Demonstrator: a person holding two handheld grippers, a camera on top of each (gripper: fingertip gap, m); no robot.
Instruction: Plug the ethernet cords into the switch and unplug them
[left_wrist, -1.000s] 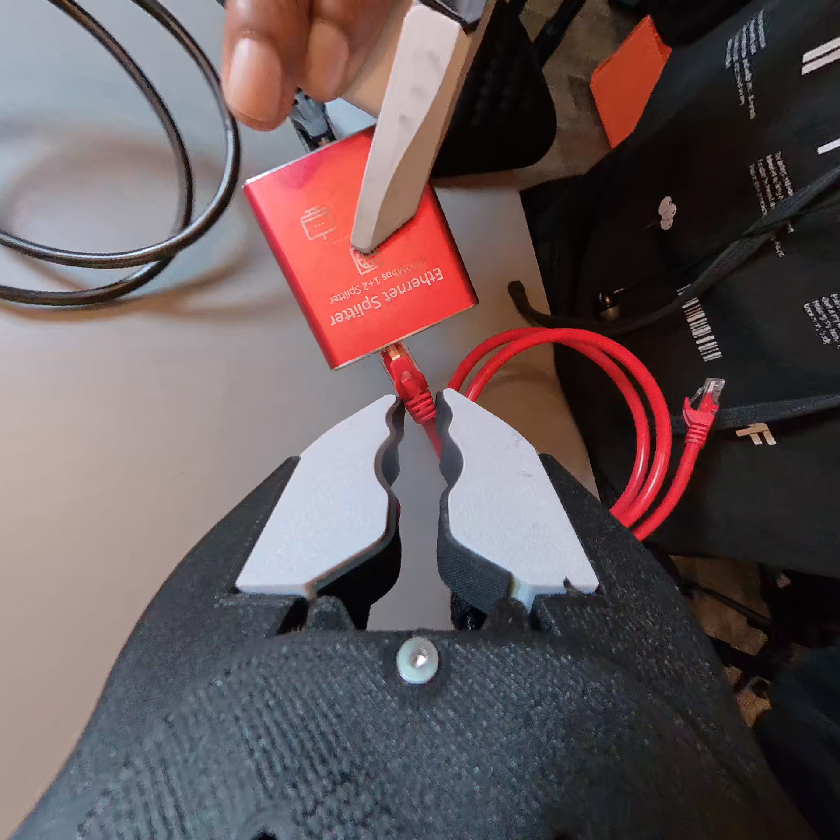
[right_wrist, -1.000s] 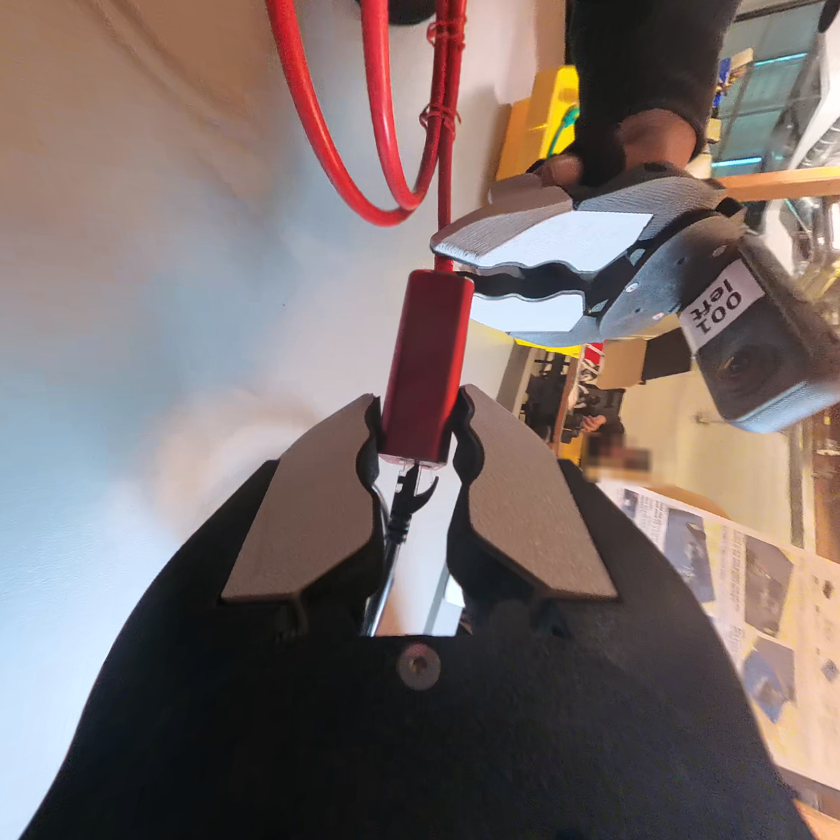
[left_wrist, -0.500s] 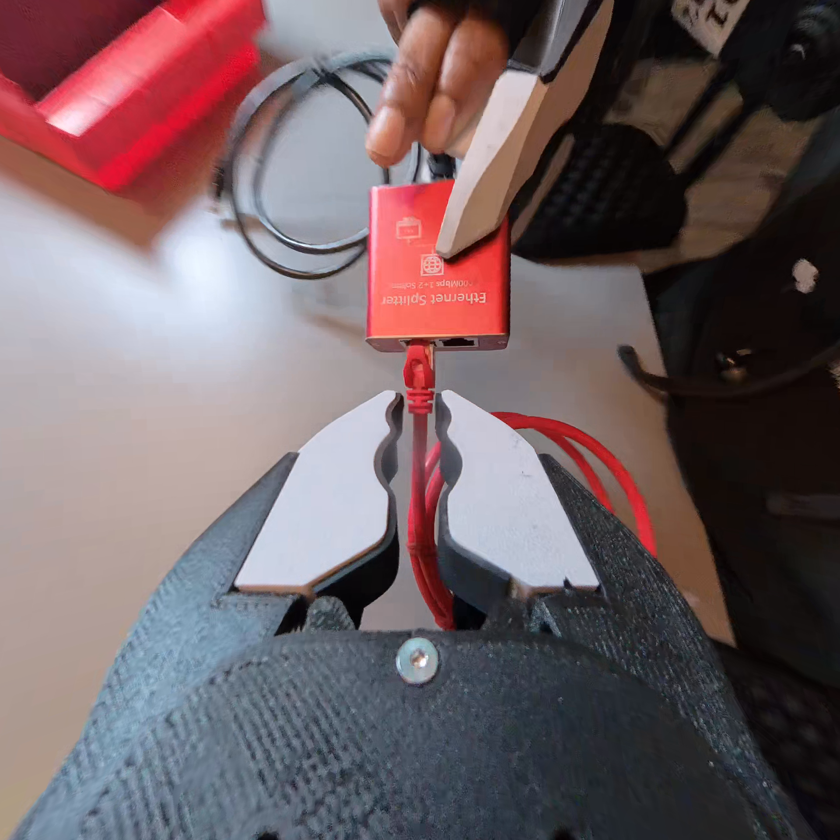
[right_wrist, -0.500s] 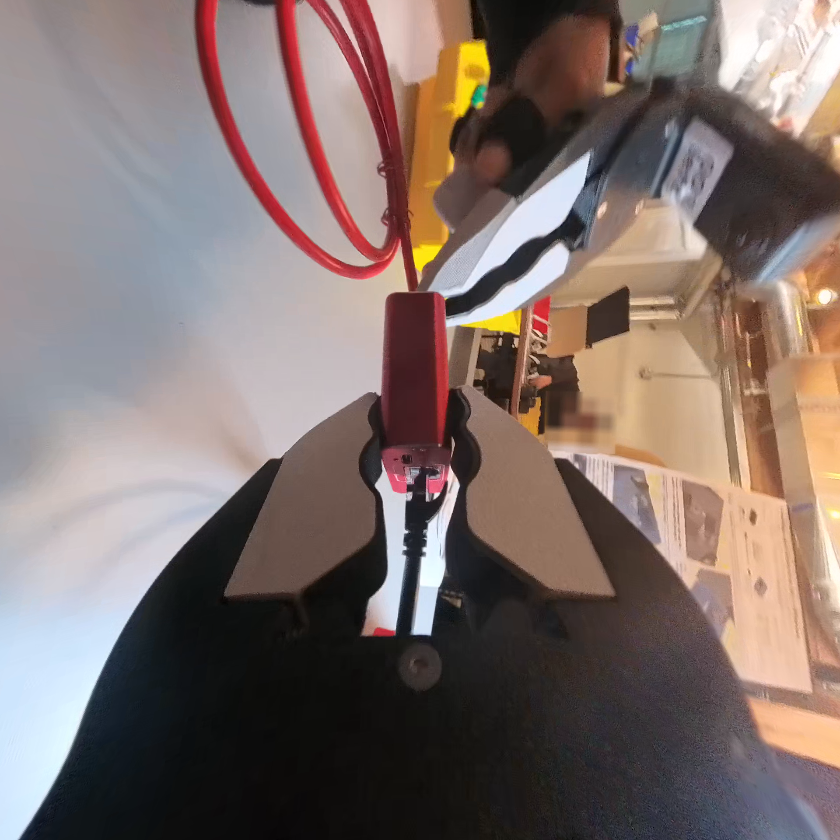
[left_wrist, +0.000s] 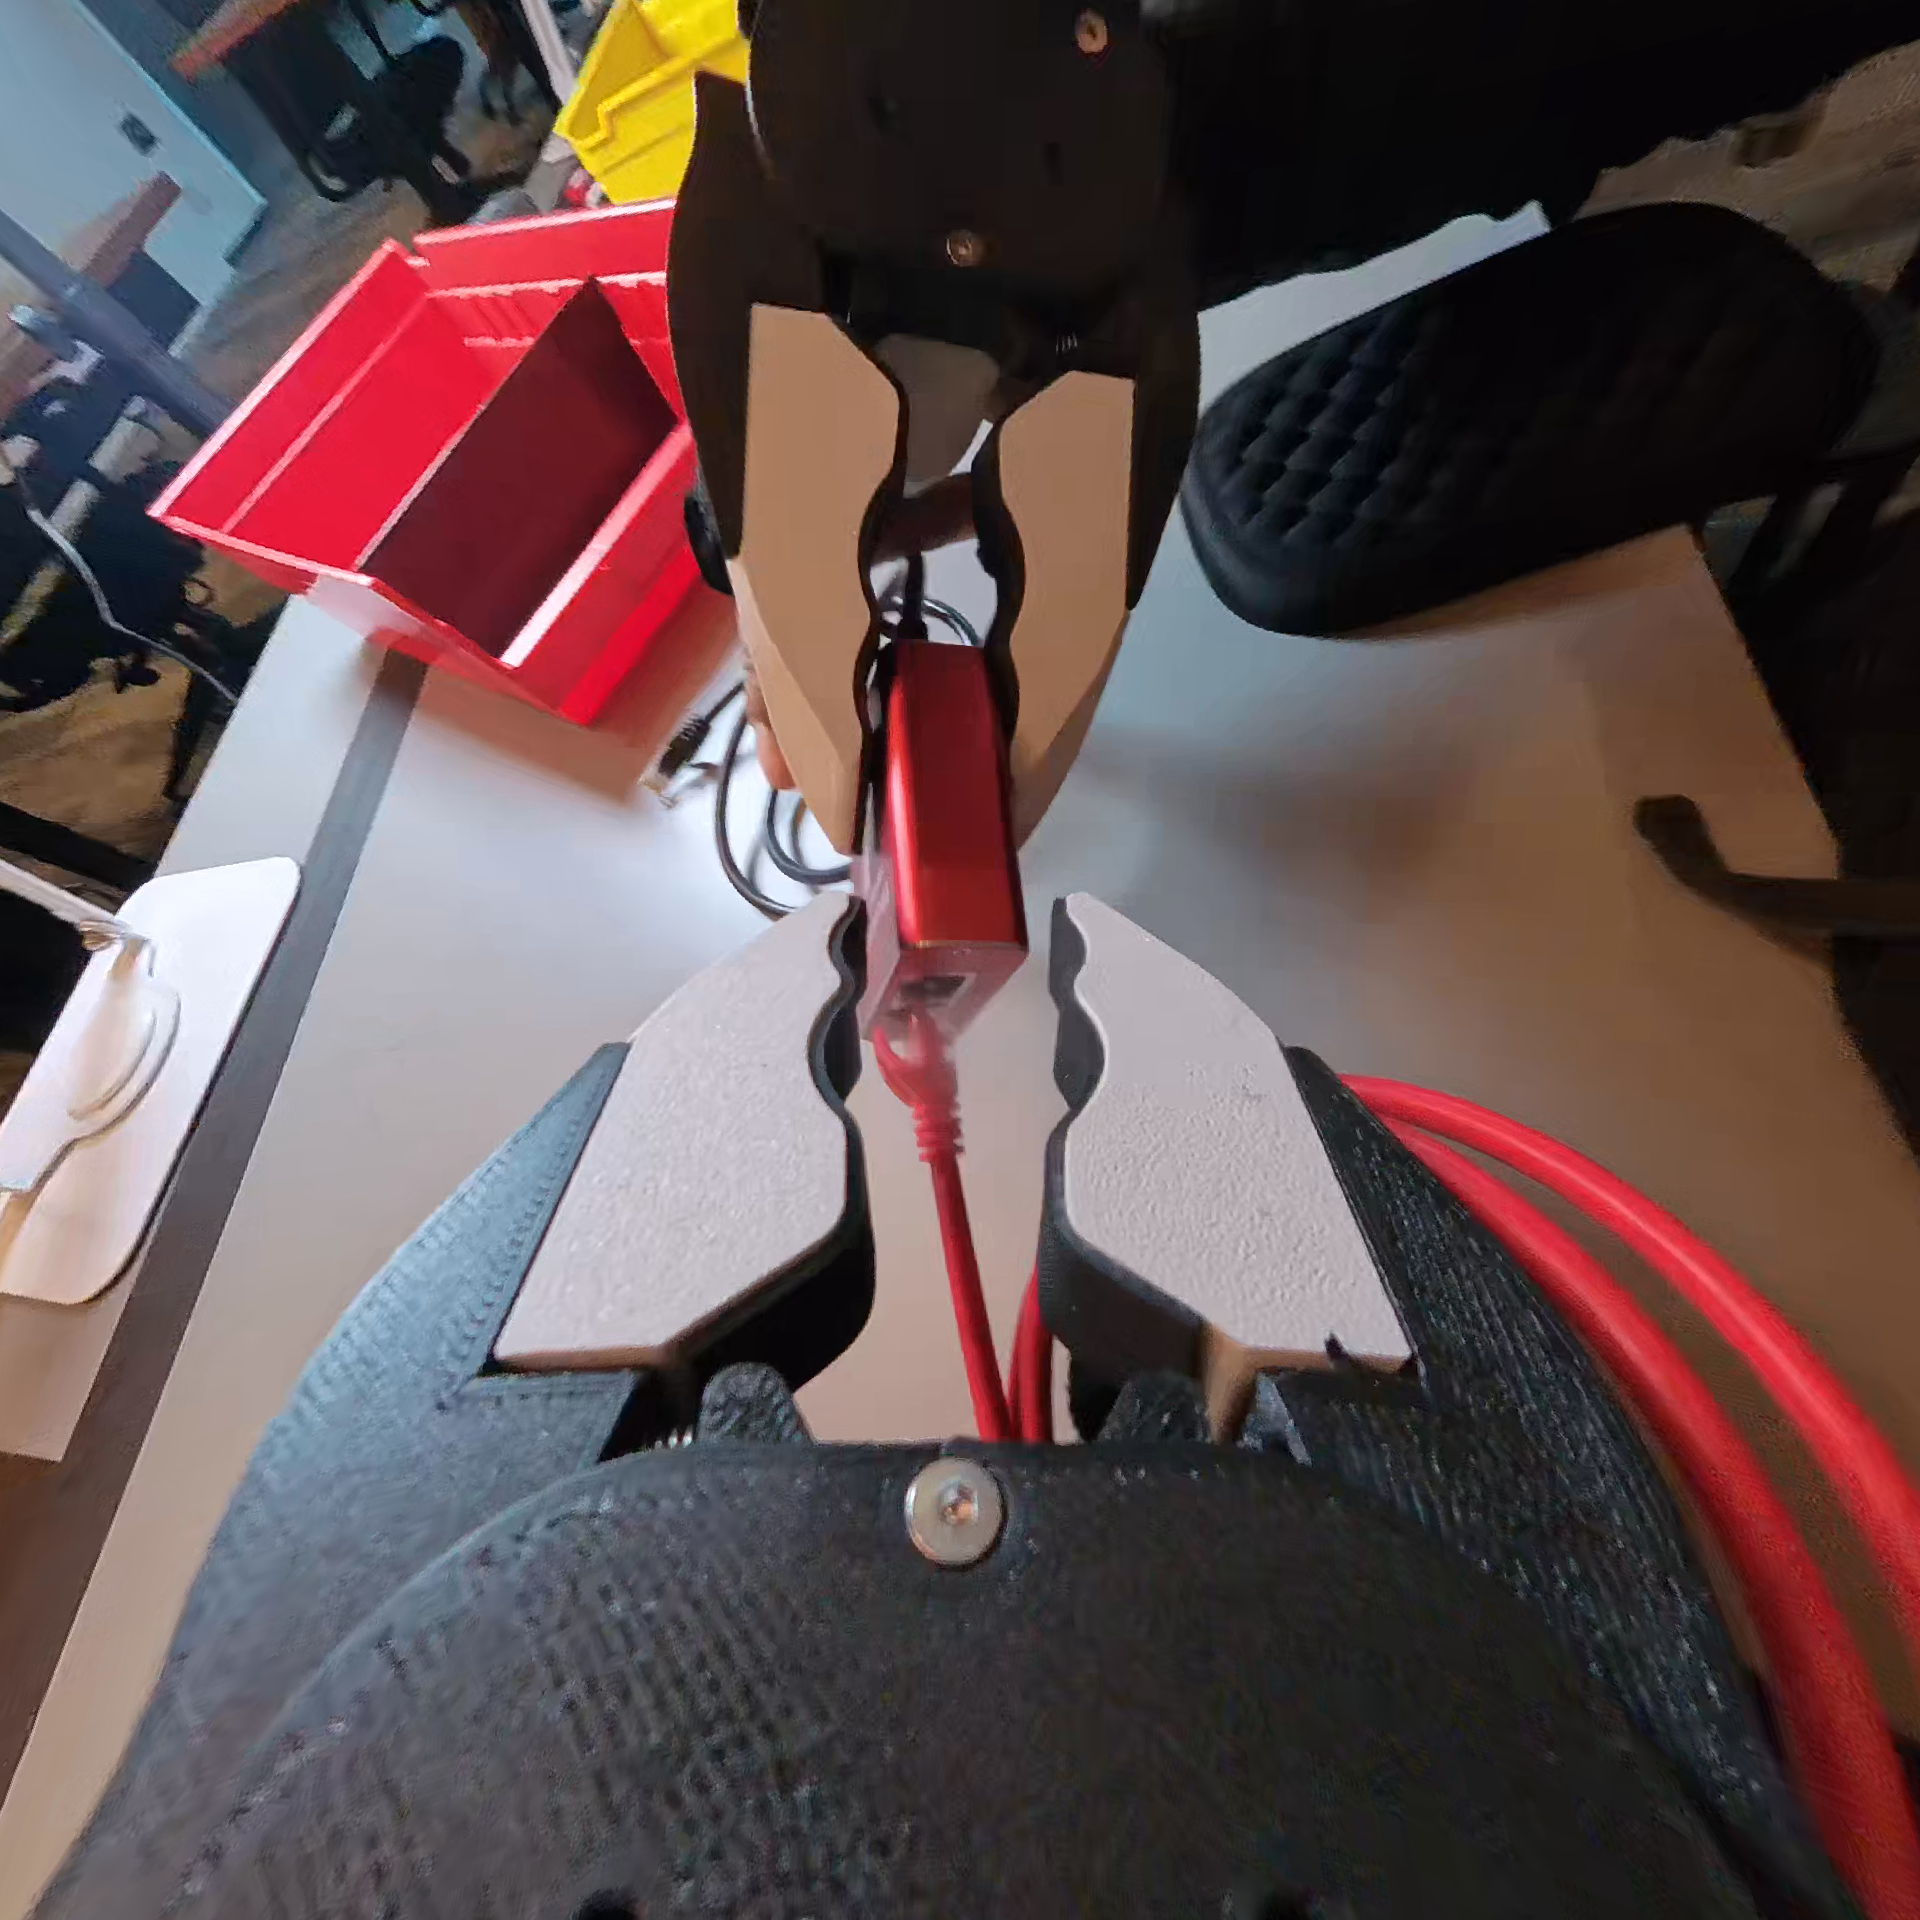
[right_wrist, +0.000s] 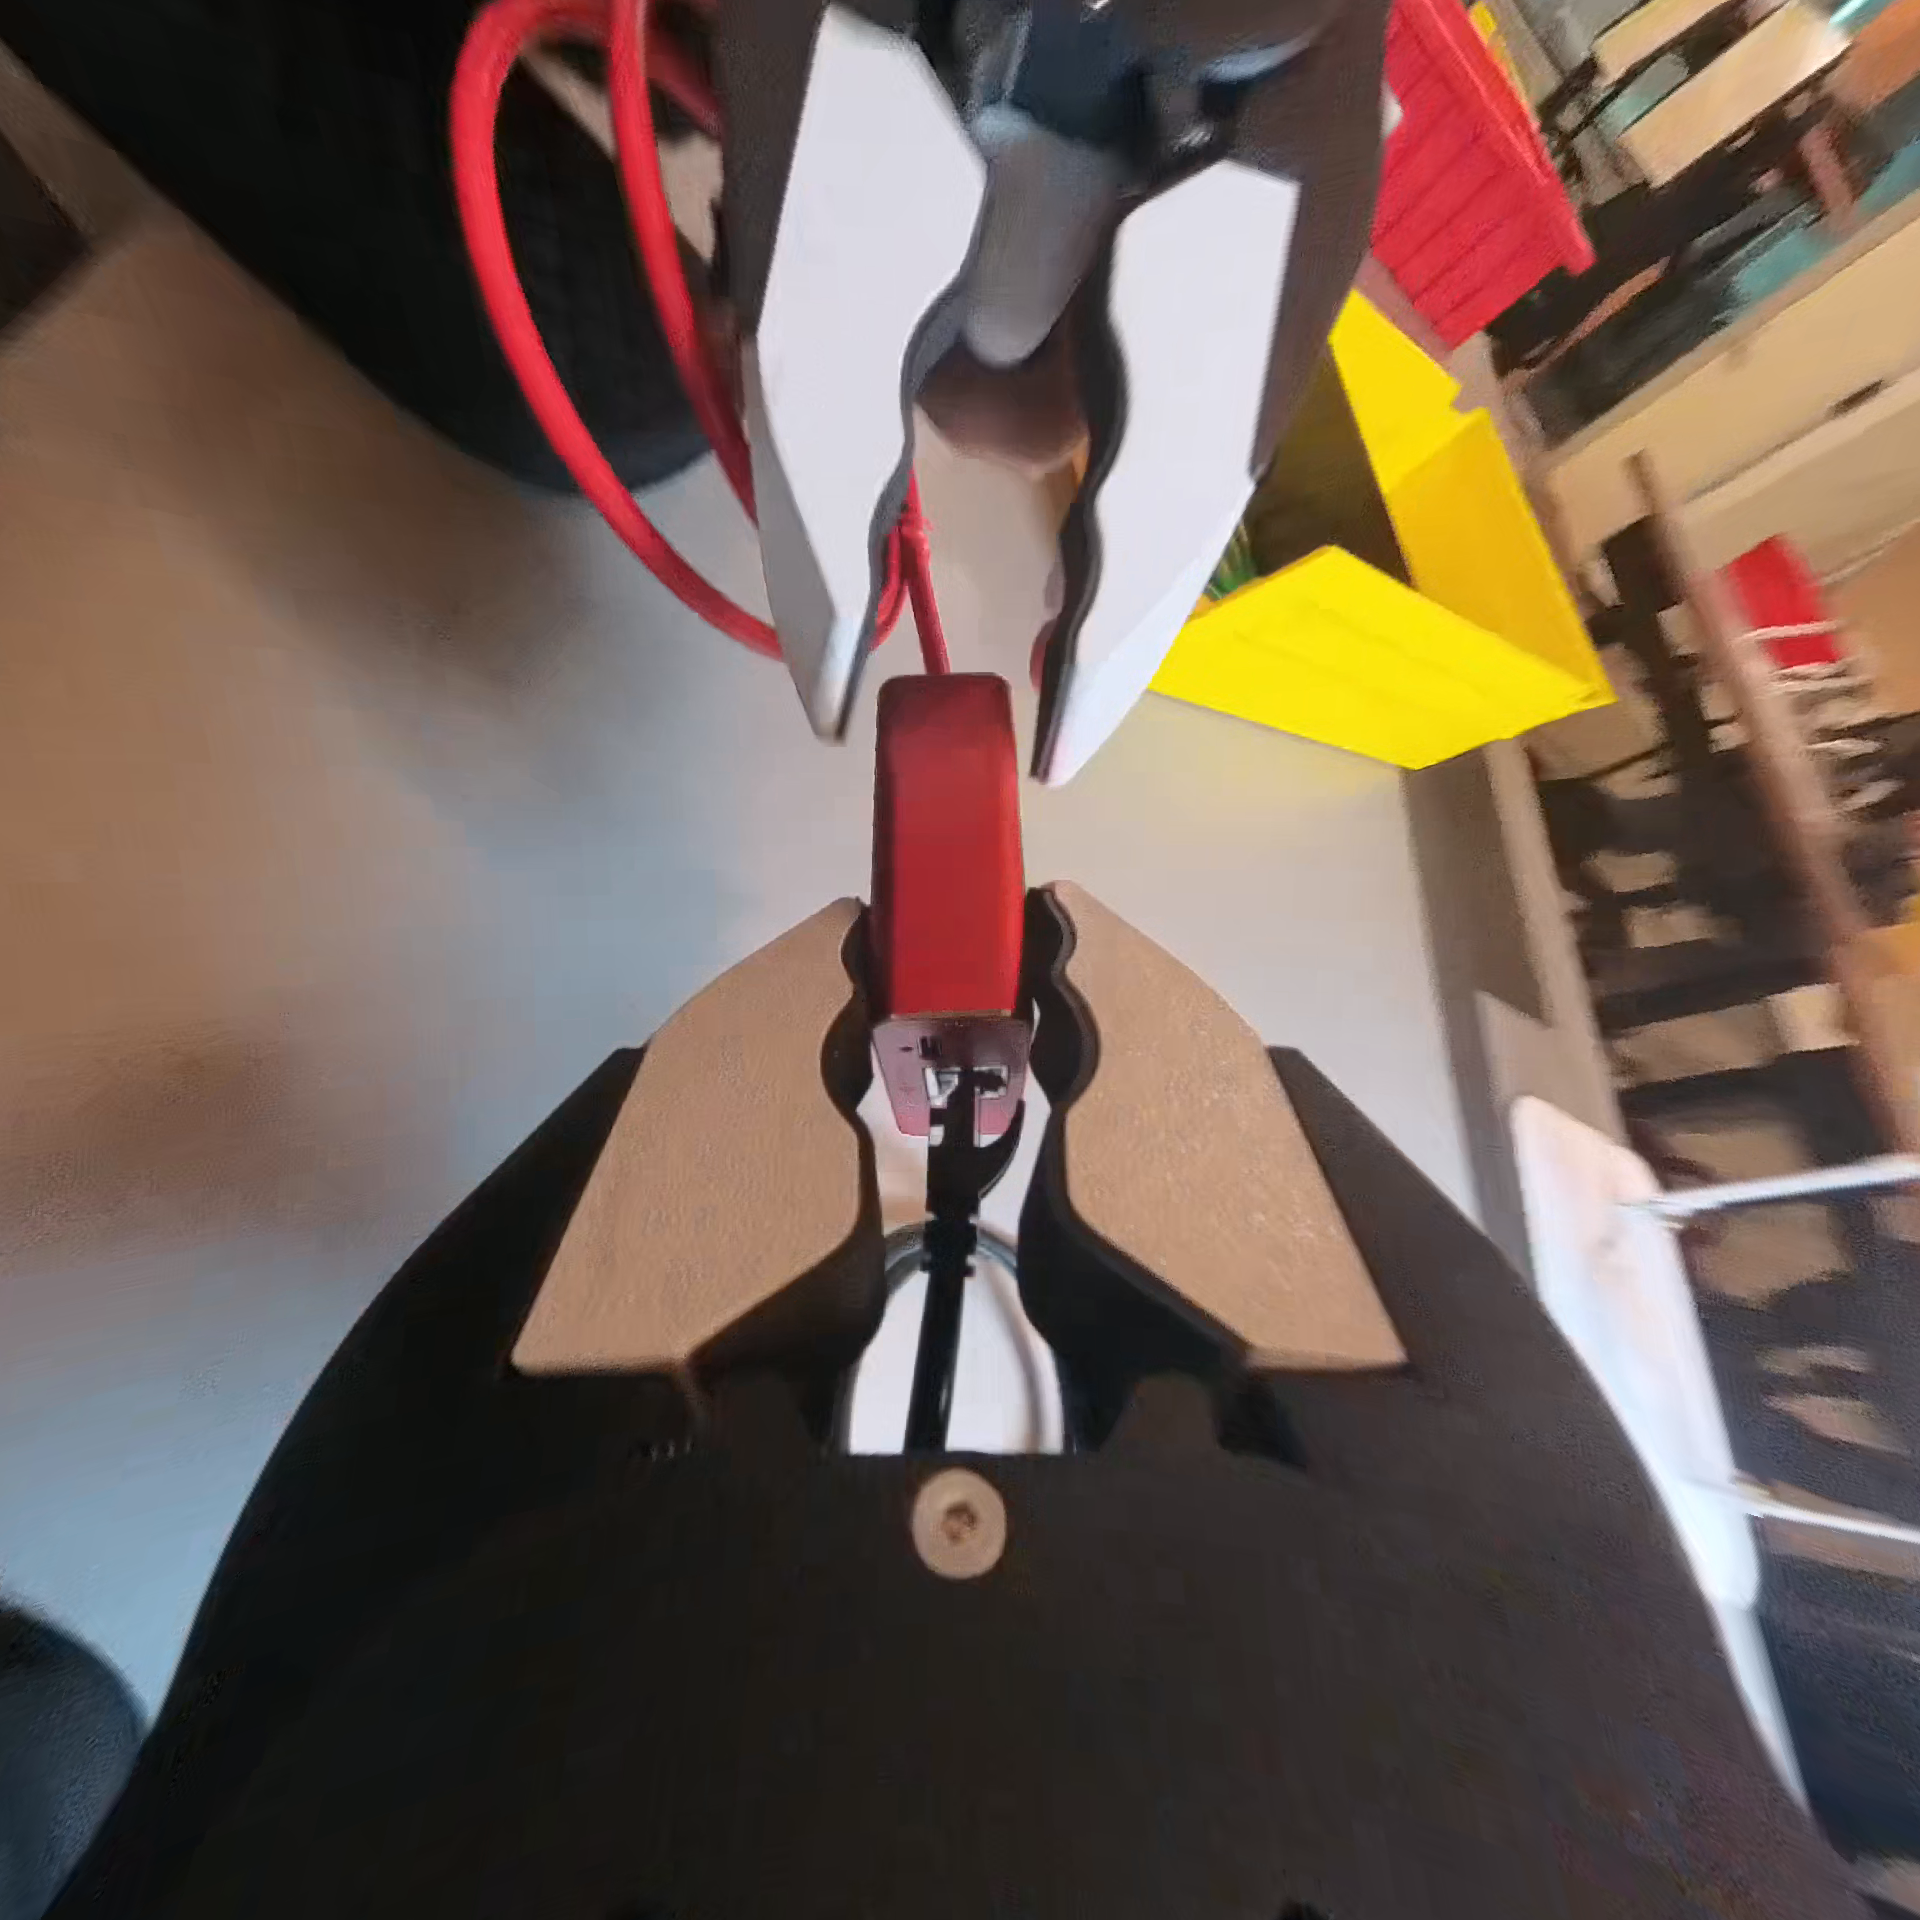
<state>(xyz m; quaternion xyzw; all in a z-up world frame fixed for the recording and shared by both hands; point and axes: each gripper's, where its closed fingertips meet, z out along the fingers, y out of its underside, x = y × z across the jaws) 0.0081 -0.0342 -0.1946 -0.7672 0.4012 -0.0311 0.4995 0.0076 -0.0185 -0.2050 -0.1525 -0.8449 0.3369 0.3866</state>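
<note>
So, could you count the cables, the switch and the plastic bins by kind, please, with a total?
Red ethernet cable: 1
Black cable: 1
Red switch: 1
Red bin: 1
Yellow bin: 1
Total: 5

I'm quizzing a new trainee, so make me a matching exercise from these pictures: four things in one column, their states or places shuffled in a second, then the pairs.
Things
1. red switch
2. red ethernet cord
3. left gripper
4. red bin

States or places
A. open, fingers either side of the cord plug
B. sitting on the table, far side
C. clamped in the right gripper
D. plugged into the switch's near port in the left wrist view

Pairs: 1-C, 2-D, 3-A, 4-B
</note>
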